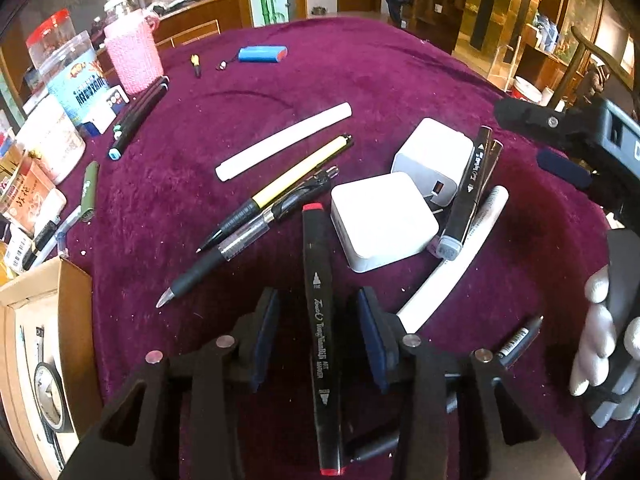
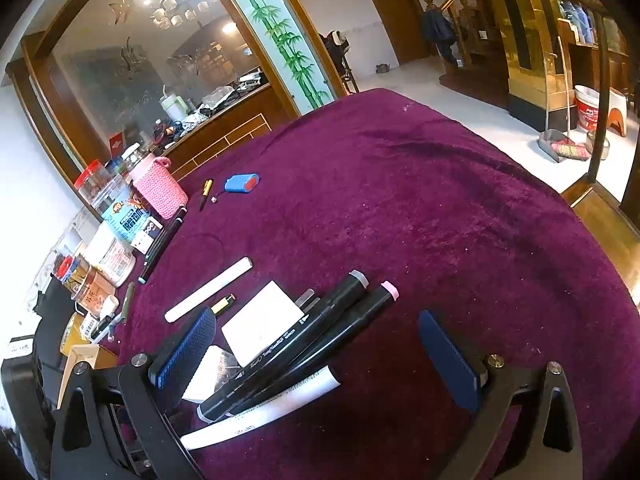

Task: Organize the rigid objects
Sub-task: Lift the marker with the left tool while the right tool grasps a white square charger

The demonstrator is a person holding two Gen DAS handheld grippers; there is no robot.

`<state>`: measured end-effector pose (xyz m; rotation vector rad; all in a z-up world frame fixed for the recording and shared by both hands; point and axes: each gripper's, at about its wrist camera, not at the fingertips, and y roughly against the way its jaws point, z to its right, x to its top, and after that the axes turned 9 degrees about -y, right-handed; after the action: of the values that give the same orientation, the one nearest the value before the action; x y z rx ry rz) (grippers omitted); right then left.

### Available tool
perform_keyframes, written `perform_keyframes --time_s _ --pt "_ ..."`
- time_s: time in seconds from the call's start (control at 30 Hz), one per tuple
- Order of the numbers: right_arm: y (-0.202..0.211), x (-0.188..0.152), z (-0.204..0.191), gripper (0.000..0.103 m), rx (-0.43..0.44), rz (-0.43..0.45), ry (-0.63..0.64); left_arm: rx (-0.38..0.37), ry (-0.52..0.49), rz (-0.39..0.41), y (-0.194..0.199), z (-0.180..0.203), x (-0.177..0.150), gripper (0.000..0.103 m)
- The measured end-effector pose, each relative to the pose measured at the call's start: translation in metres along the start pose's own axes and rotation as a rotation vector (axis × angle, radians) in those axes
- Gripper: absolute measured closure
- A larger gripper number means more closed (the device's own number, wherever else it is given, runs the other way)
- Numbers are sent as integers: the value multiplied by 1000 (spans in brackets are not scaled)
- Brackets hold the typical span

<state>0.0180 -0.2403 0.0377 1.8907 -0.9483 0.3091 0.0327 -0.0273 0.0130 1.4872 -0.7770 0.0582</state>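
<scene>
A black marker with red caps (image 1: 320, 320) lies on the purple tablecloth (image 1: 400, 72) between the jaws of my left gripper (image 1: 319, 336). There is a gap on each side of it, so the gripper is open. Beyond it sit two white chargers (image 1: 384, 220) and a grey-capped black marker (image 1: 466, 196) leaning on them. My right gripper (image 2: 320, 356) is wide open above a grey-capped marker (image 2: 292, 348), a pink-capped marker (image 2: 348, 328) and a white tube (image 2: 260, 412), touching none. A gloved hand (image 1: 600, 340) holds it at the right.
A yellow pen (image 1: 288, 184), a clear black pen (image 1: 248, 240) and a white stick (image 1: 286, 140) lie to the left. Farther back lie a blue battery pack (image 1: 262, 54) and a pink knitted jar (image 1: 132, 56). Jars line the left edge above a cardboard box (image 1: 36, 320).
</scene>
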Motion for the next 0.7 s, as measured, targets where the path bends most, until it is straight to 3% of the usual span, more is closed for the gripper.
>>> perform_keyframes --time_s 0.1,0.27,0.5,0.6,0.7 --pt "-1 1 2 1 -4 2 -7 -6 -43 14 6 10 -4 88" --pt "-3 1 4 1 3 -8 -14 -120 29 40 25 1 -20 89" --pt "-4 -1 8 1 32 -27 -28 -227 139 184 87 -24 -54 89" --pt "2 -1 9 3 93 -26 -47 -244 176 222 107 -36 -71 89" --pt "10 -3 -5 2 207 -56 -34 -234 214 243 121 -53 -88 89"
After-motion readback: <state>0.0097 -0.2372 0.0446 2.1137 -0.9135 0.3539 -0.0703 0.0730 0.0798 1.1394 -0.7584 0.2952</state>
